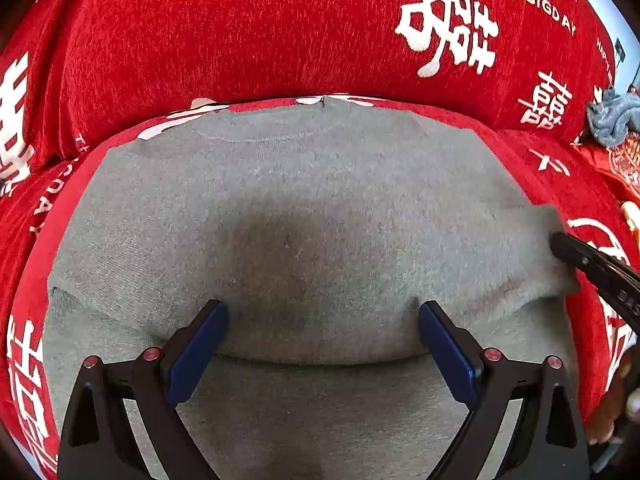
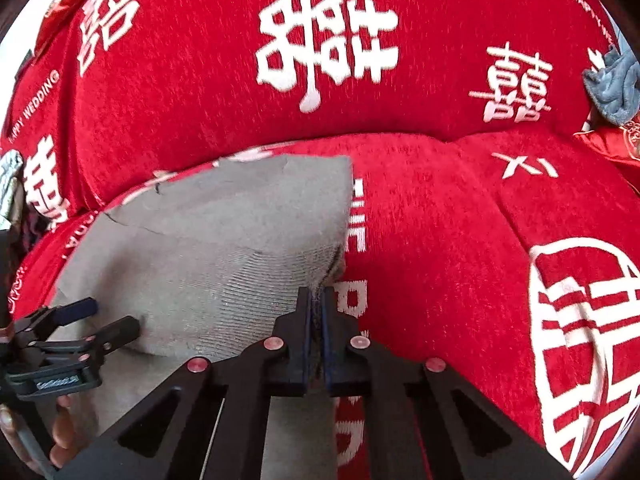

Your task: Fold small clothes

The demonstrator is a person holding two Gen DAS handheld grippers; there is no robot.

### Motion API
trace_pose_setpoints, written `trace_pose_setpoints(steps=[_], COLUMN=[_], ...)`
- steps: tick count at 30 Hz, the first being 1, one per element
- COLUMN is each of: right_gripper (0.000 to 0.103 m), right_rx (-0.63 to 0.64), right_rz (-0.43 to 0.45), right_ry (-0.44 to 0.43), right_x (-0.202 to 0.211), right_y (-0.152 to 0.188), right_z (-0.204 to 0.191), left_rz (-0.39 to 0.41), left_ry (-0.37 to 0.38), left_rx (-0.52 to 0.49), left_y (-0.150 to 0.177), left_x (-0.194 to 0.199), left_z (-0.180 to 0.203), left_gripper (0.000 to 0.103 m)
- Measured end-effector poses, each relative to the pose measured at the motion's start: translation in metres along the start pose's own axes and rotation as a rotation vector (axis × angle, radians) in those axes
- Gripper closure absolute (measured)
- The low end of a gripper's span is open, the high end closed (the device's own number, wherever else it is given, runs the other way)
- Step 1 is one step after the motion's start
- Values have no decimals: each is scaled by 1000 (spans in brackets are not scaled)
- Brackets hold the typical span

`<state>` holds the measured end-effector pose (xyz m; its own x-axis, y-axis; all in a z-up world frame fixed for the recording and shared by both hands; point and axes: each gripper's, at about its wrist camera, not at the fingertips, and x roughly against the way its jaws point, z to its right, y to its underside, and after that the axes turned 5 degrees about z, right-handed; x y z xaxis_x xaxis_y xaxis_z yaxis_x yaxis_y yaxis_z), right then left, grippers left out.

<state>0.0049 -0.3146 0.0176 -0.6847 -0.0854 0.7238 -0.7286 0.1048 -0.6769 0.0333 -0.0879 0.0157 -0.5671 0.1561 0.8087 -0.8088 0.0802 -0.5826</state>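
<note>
My right claw (image 2: 317, 300) is clenched on the edge of the gray garment (image 1: 300, 208), which lies flat on the red sofa cover (image 2: 440, 220). My left claw (image 1: 323, 320) hangs released, seemingly just above it.

A sofa (image 1: 248, 40) carries everything. It is covered in red chenille-like cloth printed with white Chinese characters and small white English words, among them "THE BIG DAY" and "HAPPY WEDDING". Its backrest rises behind the seat cushion (image 2: 440, 220), which bears a large white round emblem near its right edge.

A grey garment (image 1: 304, 208) lies spread flat on the seat, its upper edge close to the crease where seat meets backrest; part of it is folded over itself. Far to the right, a crumpled blue-grey cloth (image 2: 612, 84) rests against the backrest, beside a shiny red fabric item (image 2: 608, 142) on the seat.
</note>
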Motion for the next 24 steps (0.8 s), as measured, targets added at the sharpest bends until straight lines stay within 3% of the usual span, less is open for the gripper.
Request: trace_pose_setpoints(steps=[5,10,13,15,20,24], right_gripper=[99,96,74,44,39,39], right_rx=[3,-4,-47,-56,-10,90], right_rz=[49,-10,24,65,93,-5], right_ry=[33,19,23,36,-22,-50], right_x=[8,0,13,23,27,0], right_y=[2,3,-1,-7,-21,-17], right_z=[0,3,8,5,-28,-61], left_rz=[30,9,50,69,47,3], left_ry=[6,-12,-22,-58,-82,-131], left_rx=[9,44,42,62,188,167], left_y=[0,1,-4,-11,-28,-19], left_x=[12,9,19,20,6,-12], left_z=[-7,-28,-41,-57,-102,-122], left_gripper=[6,6,6,6,6,6])
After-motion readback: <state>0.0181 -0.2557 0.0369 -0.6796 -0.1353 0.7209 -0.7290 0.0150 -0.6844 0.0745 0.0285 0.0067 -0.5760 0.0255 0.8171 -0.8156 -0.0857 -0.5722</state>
